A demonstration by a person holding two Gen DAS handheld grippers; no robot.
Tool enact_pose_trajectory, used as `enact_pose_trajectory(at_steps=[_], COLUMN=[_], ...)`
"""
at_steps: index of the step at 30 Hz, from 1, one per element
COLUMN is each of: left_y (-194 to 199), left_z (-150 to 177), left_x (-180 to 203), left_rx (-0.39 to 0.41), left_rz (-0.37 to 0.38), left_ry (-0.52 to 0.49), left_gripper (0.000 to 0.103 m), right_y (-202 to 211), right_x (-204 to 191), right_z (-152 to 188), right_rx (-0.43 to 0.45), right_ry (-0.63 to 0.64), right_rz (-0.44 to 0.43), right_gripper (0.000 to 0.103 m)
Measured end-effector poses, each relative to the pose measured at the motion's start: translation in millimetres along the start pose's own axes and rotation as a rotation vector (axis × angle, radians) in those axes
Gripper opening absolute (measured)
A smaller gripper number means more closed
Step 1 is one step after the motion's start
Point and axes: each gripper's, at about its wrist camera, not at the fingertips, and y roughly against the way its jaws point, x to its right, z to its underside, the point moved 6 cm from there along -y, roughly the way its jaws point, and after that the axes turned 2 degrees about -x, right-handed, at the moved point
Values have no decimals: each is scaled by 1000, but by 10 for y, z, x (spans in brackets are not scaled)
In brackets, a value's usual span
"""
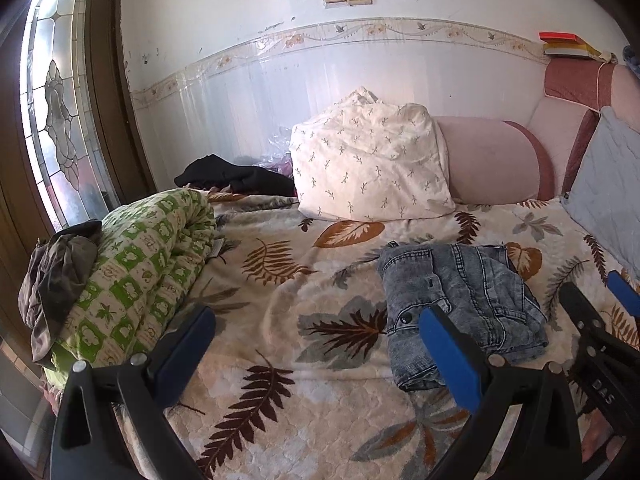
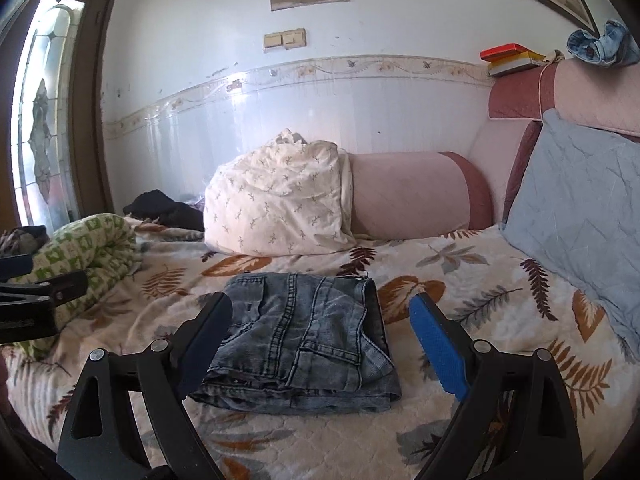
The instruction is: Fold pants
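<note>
Two tools apart, folded pants lying free on the bed

Left wrist view: left tool [image 1: 316, 344] has its jaws spread wide, nothing between them but bedspread. The pants [image 1: 460, 304], grey-blue denim, lie folded into a compact stack on the leaf-print bedspread [image 1: 280, 280], just right of the tool's right-hand blue pad, which overlaps their near edge in the picture; contact cannot be told. Beyond the pants, a white sprigged pillow [image 1: 368, 160] leans at the wall, with a pink bolster [image 1: 492, 160] right of it. Well left of the pants: a rolled green-and-white quilt [image 1: 148, 264]. The right tool's black finger shows at the frame's right edge, just right of the pants.

Right wrist view: right tool [image 2: 320, 340] also has its jaws apart, straddling the pants [image 2: 304, 328] without either pad visibly pressing on them; the stack sits between and beyond the fingers. Behind the pants, the pillow [image 2: 276, 204]; right of the pants, a pale blue cushion [image 2: 580, 208] against the headboard. Far left of the pants, part of the left tool enters the frame.
</note>
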Motion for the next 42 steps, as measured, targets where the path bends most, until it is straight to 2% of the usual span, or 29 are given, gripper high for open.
enact_pose_trajectory(at_steps=[9,14,24,42], left_y=[-11,16,95,-8], left_z=[28,56,78,224], left_x=[65,110,115,50], left_rx=[-9,-16,-14,-53], left_rz=[-9,-18,-33,-46], left_ry=[14,7,15,60], left_gripper=[103,103,103,103], right_y=[-160,-69,107,115], right_x=[172,199,24,-203], right_z=[-3,-55,-113,-28], right_rx=[-47,-14,66,74], right_ry=[-97,-94,21,131], right_rz=[-5,7,10,-2], right_gripper=[91,91,91,91])
